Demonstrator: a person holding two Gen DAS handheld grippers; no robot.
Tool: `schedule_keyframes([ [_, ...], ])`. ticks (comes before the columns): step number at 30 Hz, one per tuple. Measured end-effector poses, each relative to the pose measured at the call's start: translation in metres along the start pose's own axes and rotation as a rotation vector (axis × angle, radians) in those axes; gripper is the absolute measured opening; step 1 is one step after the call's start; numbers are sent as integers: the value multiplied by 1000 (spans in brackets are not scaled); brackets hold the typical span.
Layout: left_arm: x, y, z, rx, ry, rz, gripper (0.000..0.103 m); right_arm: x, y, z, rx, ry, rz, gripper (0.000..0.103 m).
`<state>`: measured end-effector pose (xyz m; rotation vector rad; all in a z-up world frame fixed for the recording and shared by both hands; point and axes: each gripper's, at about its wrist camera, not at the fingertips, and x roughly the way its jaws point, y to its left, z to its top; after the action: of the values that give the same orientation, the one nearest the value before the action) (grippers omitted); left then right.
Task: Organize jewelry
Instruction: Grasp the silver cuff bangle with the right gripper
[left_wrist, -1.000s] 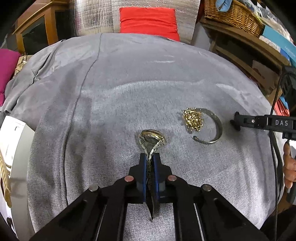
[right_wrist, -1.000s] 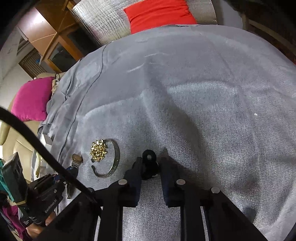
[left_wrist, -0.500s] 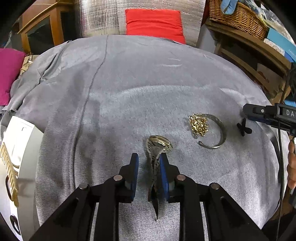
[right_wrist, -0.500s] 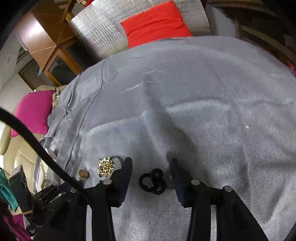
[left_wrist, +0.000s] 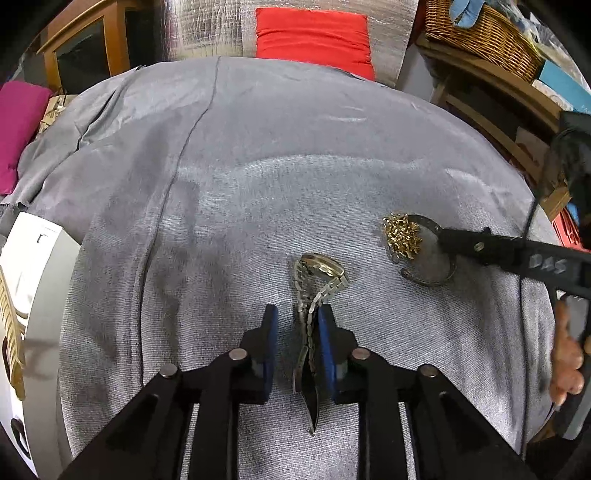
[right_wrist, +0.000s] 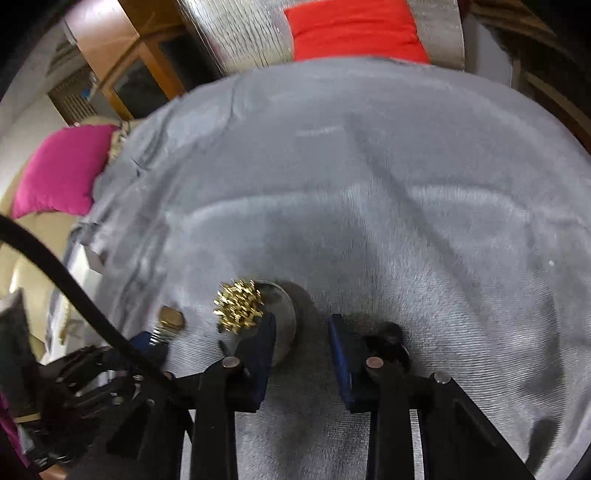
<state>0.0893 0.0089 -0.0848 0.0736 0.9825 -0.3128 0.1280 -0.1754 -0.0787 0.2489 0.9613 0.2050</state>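
With both tools spread and holding nothing, the left tool (left_wrist: 293, 319) straddling the watch (left_wrist: 319, 271) on the grey cloth (left_wrist: 258, 184), the right tool (right_wrist: 303, 326) should centre over the cuff (left_wrist: 428, 258) before closing gently.

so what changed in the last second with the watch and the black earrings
The left gripper opened and let go of the watch, which now lies loose on the grey cloth between its fingers. The right gripper also opened, dropped the black earrings on the cloth, and shifted left toward the cuff bracelet with its gold cluster. The bracelet stayed where it was.
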Motion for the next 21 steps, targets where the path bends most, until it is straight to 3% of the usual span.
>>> schedule_keyframes([
  [1,0,1,0,-3,0,-4,19,1,2,1,-16,-7,-9,32],
  [3,-1,4,0,-15,0,-11,16,0,8,0,-49,-13,-5,7],
  [4,-2,4,1,-22,1,-13,15,-1,9,0,-56,-20,-7,5],
  [7,-2,4,0,-31,2,-16,15,-6,14,-2,-90,-58,-25,5],
  [13,1,2,2,-34,-2,-17,15,-35,12,3,-70,-159,36,4],
  [21,3,-1,2,-22,-29,-8,11,-38,-4,3,-6,-152,29,4],
])
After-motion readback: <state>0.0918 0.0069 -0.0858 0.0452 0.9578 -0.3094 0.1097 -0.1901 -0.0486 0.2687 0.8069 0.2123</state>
